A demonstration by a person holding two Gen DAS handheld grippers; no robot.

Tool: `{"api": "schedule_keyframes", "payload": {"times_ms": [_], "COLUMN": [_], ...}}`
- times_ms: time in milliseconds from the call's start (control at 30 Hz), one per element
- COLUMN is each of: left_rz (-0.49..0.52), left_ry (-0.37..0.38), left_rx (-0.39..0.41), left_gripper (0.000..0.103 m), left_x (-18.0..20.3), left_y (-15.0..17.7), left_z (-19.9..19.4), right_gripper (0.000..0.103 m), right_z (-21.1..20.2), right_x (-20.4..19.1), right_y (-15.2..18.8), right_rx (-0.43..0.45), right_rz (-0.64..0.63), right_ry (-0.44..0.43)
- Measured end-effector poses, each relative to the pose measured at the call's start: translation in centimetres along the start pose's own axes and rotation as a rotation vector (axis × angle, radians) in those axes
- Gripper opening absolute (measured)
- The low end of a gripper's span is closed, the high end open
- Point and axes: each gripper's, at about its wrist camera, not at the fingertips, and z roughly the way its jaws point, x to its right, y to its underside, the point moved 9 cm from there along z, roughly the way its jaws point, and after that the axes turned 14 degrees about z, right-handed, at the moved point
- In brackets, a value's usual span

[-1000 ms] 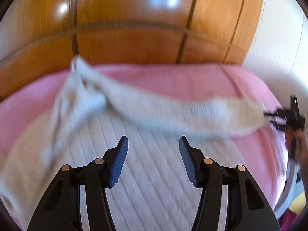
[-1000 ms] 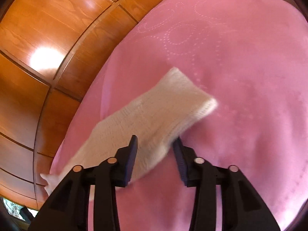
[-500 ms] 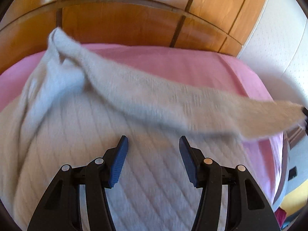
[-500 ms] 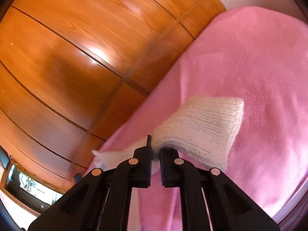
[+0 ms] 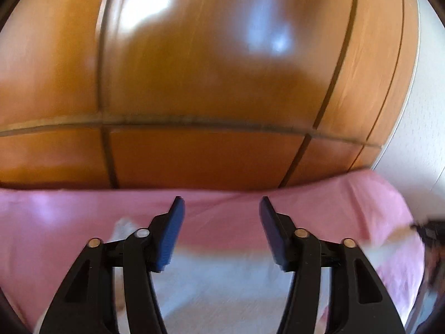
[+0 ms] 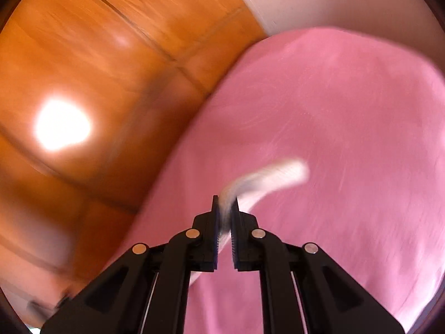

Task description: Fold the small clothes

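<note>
Barely begun: my right gripper (image 6: 224,208) pinches the sweater's sleeve (image 6: 272,174) above the bed (image 6: 347,105); left gripper (image 5: 221,211) gapes empty; folds remain.

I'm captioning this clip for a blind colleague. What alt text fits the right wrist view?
The right tool is shut on a white knit sleeve, blurred by motion, lifted above a pink bedspread. Glossy wooden panels fill the left of the view.

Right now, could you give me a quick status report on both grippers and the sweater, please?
Right gripper shut on white sweater's sleeve, lifted off pink bedspread. Left gripper open, empty, above sweater body. Nothing in the way.
</note>
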Motion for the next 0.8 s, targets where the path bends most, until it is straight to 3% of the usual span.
{"api": "schedule_keyframes", "payload": {"times_ms": [33, 67, 133, 200, 233, 400, 500, 633, 733, 800], "left_rz": [0.012, 0.023, 0.04, 0.059, 0.053, -0.002, -0.068, -0.145, -0.183, -0.237], "left_ry": [-0.001, -0.002, 0.015, 0.001, 0.015, -0.048, -0.18, -0.389, -0.531, -0.583], "left_rx": [-0.022, -0.046, -0.091, -0.13, -0.145, -0.188, -0.188, -0.195, -0.241, -0.242], "left_gripper": [0.068, 0.068, 0.068, 0.068, 0.068, 0.068, 0.068, 0.068, 0.068, 0.068], "left_x": [-0.1, 0.4, 0.6, 0.3, 0.1, -3.9, -8.9, -16.7, -21.7, -24.5], "left_y": [1.8, 2.8, 6.3, 9.5, 11.5, 17.6, 20.1, 23.2, 25.9, 27.5], "left_z": [-0.7, -0.7, -2.1, -3.9, -5.4, -12.2, -17.5, -23.5, -27.5, -29.8], "right_gripper": [0.014, 0.036, 0.065, 0.07, 0.079, 0.081, 0.083, 0.086, 0.089, 0.089], "right_z": [1.8, 2.2, 1.9, 1.3, 0.7, -2.2, -3.5, -4.1, -4.3, -4.3], "right_x": [-0.7, -0.5, -0.8, -1.0, -1.2, -2.9, -4.8, -7.0, -7.9, -8.1], "right_y": [0.2, -0.1, 0.1, 1.3, 2.6, 11.5, 19.5, 30.1, 37.7, 42.1], "right_rx": [-0.05, -0.002, 0.042, 0.051, 0.061, 0.014, -0.051, -0.167, -0.254, -0.3], "right_rz": [-0.031, -0.066, -0.074, -0.113, -0.156, -0.417, -0.616, -0.782, -0.854, -0.895], "right_ry": [0.01, 0.083, 0.07, 0.074, 0.079, 0.041, -0.016, -0.102, -0.158, -0.183]}}
